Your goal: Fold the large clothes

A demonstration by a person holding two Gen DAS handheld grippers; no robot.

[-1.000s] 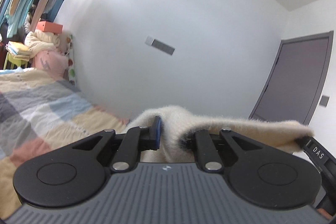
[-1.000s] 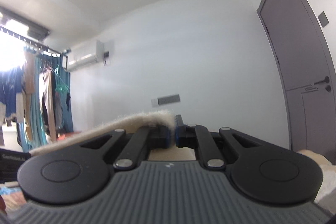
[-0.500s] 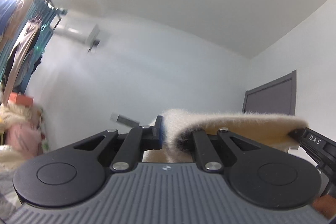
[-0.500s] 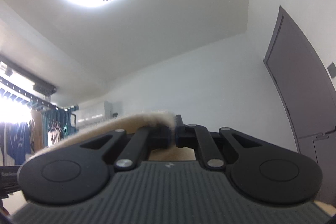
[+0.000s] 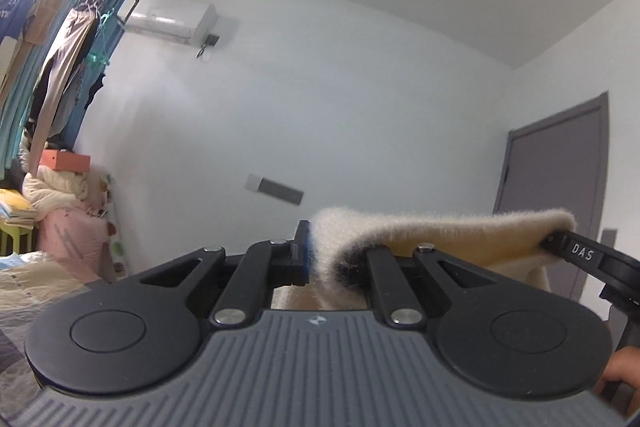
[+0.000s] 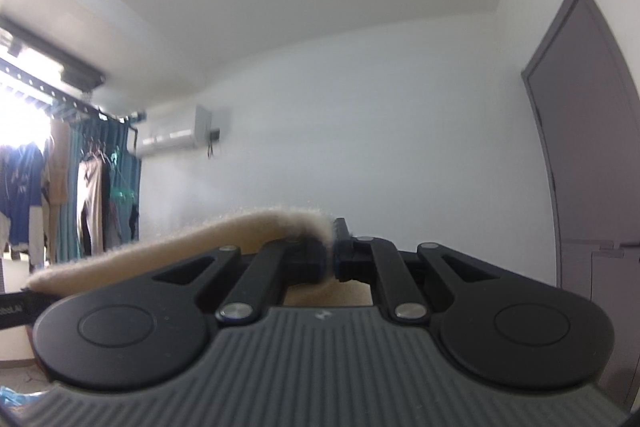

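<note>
Two black two-finger claws hold a fluffy cream-coloured fleece garment [image 5: 436, 231] aloft in a white-walled bedroom, each clenched on one end of its upper edge: the left claw [image 5: 316, 247] pinches the fabric against its blue-edged pad, while the right claw [image 6: 334, 255] bites a thin fold of the same cloth, which runs off to the left of that view toward the other claw. Between them the edge spans taut and nearly level, well above the patchwork quilted bed [image 5: 24, 287] at the lower left of the left wrist view; the rest of the garment hangs below the cameras and cannot be seen. The risk from here appears to lie in the grips: both claws seem to hold only a narrow margin of plush, slippery pile, and a sharp shake or a pull apart could likely drag one corner free and drop the garment in a heap. Uneven lowering could lay it crooked on the bed, spoiling the fold line. With the hanging part out of sight, a sleeve could also tuck under unnoticed. A white wall-mounted air conditioner [image 5: 170, 21] and a grey door [image 6: 592, 131] frame the scene
</note>
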